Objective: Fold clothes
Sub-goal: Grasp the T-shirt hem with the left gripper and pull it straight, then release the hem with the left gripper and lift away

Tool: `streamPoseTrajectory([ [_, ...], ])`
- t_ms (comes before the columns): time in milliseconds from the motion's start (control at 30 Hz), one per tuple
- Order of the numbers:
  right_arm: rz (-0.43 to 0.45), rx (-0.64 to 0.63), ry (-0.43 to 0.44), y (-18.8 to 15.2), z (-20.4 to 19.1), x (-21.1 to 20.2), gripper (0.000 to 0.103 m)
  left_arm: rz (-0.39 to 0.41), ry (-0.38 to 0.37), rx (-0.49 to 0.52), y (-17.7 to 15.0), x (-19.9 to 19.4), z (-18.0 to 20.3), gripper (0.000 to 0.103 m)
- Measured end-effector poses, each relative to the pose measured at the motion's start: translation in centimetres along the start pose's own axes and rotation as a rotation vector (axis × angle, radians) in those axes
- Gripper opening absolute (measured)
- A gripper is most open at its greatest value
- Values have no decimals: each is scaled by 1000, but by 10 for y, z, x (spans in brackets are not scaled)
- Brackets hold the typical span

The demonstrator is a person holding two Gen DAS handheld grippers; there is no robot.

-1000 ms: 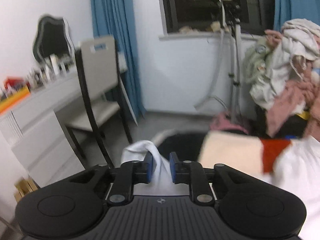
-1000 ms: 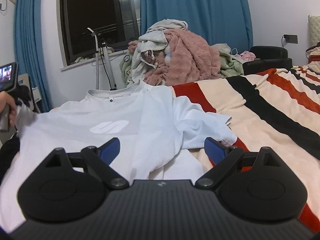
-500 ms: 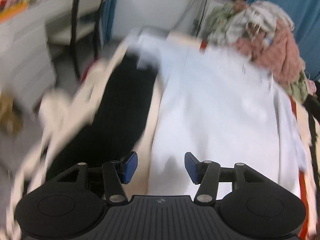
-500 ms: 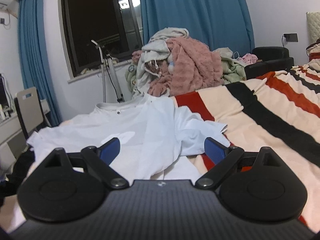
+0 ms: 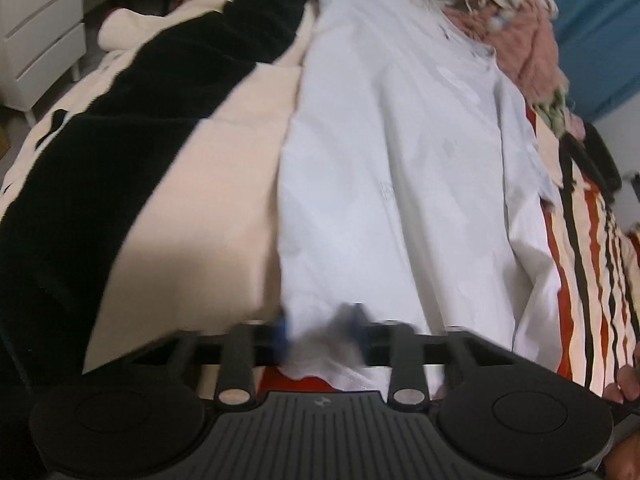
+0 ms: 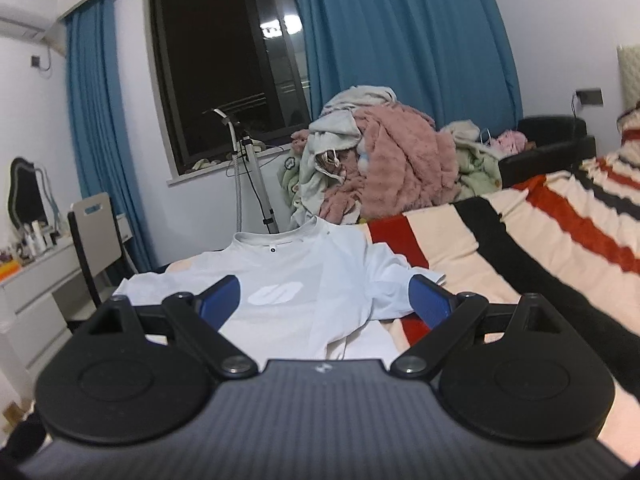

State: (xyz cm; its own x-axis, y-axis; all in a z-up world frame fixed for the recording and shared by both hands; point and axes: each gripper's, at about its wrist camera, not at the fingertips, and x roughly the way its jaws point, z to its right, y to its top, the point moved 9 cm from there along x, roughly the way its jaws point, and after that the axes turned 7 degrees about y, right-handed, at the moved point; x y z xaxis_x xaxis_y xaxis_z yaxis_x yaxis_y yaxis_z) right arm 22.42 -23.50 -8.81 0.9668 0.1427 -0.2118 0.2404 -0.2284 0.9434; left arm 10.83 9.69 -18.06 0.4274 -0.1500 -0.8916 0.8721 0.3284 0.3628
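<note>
While 2 grippers hover, 1 white T-shirt (image 6: 296,280) lies flat.

My bed (image 6: 520,264) wears a blanket (image 5: 192,184) striped cream, black and red. A white T-shirt (image 6: 296,280) lies flat on it, collar toward the window, one side folded in. Past the collar, a heap of clothes (image 6: 384,164) sits at the bed's far end.

Dark window (image 6: 224,80), blue curtains (image 6: 400,48) — white walls (image 6: 560,20).
</note>
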Motion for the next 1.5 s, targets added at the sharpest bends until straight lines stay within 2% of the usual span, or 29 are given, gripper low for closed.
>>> streamPoseTrajectory([
  [67,-11,-15,-6,-2,-1,-2,92,-7,-6,21,-2,-6,1,7],
  [133,-21,-20,-10,-5,-2,-3,92,7,26,63,2,-17,1,6],
  [333,-25,-29,-7,-7,-5,-3,92,8,203,158,-7,-36,-13,6],
  [433,-35,-31,-8,-9,-4,1,92,36,216,182,-8,-32,-3,7],
  [533,-34,-30,-5,-8,-3,-1,92,80,215,218,-11,-43,4,16],
  [600,-28,-31,-3,-7,-4,-2,92,121,206,236,-15,-52,8,33],
  [633,-26,-33,-4,-6,-4,-3,92,147,204,242,-15,-58,14,37],
  [733,-21,-42,1,-3,-7,-3,92,240,177,257,0,-65,30,45],
  [900,-15,-58,7,-2,-10,-5,92,408,167,290,27,-78,63,65],
  [1033,-7,-53,2,0,-8,-5,92,505,130,323,46,-84,102,71],
  [1100,-2,-55,-5,0,-6,-5,92,540,115,331,53,-86,120,79],
  [1200,6,-57,-16,0,-4,-4,92,585,79,342,61,-85,145,81],
  [1267,9,-61,-25,0,-2,-3,92,643,66,353,65,-81,153,83],
  [1400,2,-58,-37,-4,2,3,92,680,44,337,65,-59,145,85],
  [1500,-6,-52,-42,-6,3,9,92,664,59,321,62,-43,129,93],
])
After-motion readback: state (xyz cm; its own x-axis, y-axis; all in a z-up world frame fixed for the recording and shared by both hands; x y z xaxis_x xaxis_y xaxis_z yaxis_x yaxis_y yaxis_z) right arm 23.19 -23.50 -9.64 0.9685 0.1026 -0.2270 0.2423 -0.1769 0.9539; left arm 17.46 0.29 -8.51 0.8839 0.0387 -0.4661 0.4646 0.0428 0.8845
